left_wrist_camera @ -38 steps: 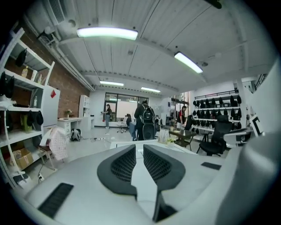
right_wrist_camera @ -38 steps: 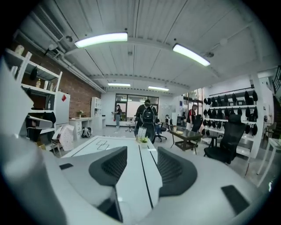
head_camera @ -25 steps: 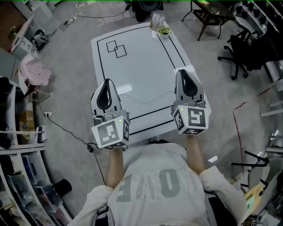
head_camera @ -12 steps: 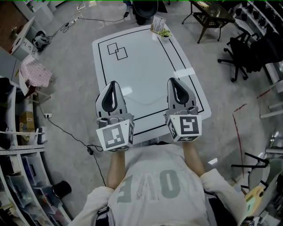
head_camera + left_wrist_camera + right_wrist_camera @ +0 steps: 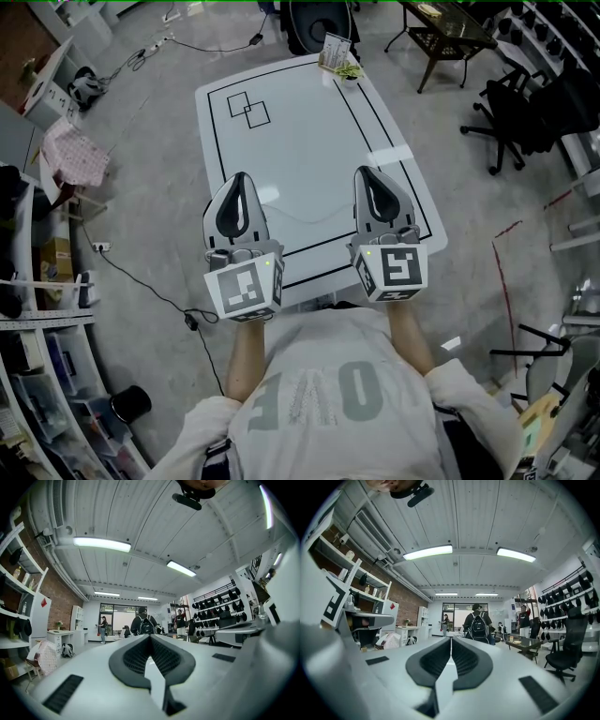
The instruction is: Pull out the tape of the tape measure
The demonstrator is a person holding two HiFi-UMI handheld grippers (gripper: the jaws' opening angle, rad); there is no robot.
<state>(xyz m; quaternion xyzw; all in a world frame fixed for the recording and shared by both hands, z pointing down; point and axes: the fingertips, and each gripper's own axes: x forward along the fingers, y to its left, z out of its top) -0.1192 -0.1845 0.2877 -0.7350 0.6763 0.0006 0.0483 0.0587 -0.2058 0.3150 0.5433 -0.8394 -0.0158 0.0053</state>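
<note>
While the large white table [image 5: 309,141] lies almost bare under its black outline and two overlapping squares [image 5: 247,105], a person in a grey shirt [image 5: 328,394] stands at its near end with a gripper in each hand. The left gripper [image 5: 238,180] and the right gripper [image 5: 370,174] hang side by side over the near edge, level with each other and pointing up the table. Each gripper view shows its dark pads pressed together along a single seam with nothing between them, looking out at ceiling lights and distant people.

Against a second ago, the right gripper now sits farther in from the table's right edge and a little nearer the person, and the left one a touch to the right, so the pair is closer together. Over the last half second neither moves, and both pairs of jaws finish closing.

No tape measure can be made out for certain. The only candidate is a small yellow-green object [image 5: 349,67] beside a white card [image 5: 335,45] at the far end, well apart from both grippers and too small to identify. Judged from that, the pull has not begun, and this looks like a settled ready pose.
</note>
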